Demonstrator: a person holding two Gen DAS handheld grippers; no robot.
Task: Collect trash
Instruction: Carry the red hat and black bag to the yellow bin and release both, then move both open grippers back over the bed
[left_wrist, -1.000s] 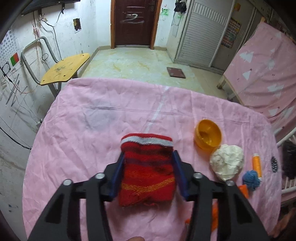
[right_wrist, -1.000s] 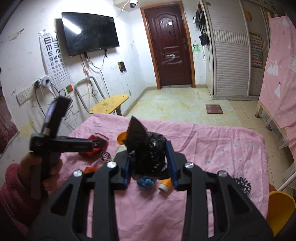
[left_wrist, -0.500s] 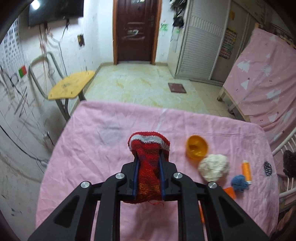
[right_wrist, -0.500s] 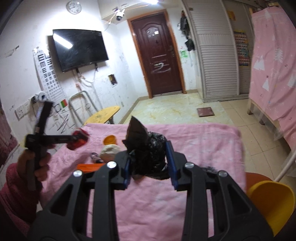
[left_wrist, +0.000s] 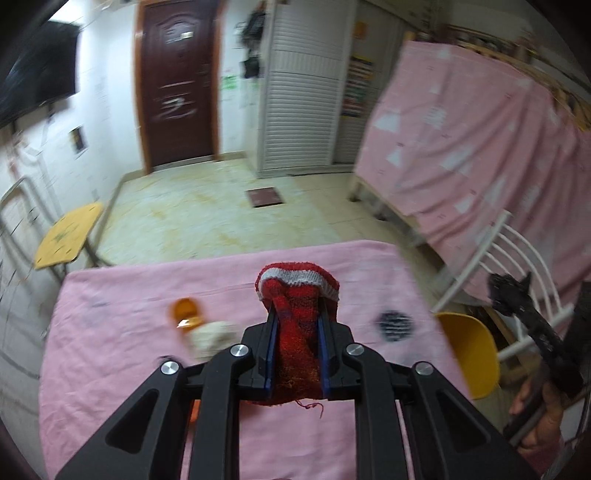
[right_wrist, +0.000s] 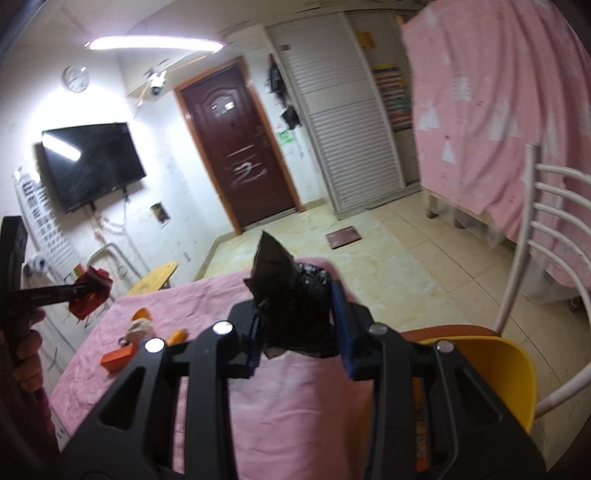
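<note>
Pink cloth covers the table (left_wrist: 129, 295) under both grippers, wrinkled and somewhat blurred in the left wrist view. Nearest, the left gripper (left_wrist: 296, 347) is clamped tight on a red knitted sock (left_wrist: 297, 314) with a white band at its cuff, lifted clear of the cloth. The right gripper (right_wrist: 300, 325) pinches a crumpled black plastic bag (right_wrist: 291, 295) at a narrow gap, also above the table. Beyond them on the cloth lie an orange block (right_wrist: 117, 358), a whitish crumpled wad (right_wrist: 140, 326) and what seems to be a small orange cup (left_wrist: 184, 312), all close together. Just off the table's right edge stands a yellow chair (right_wrist: 491, 373). Farther back are the pale tiled floor (left_wrist: 207, 218) and a dark brown door (left_wrist: 177, 85).
</note>
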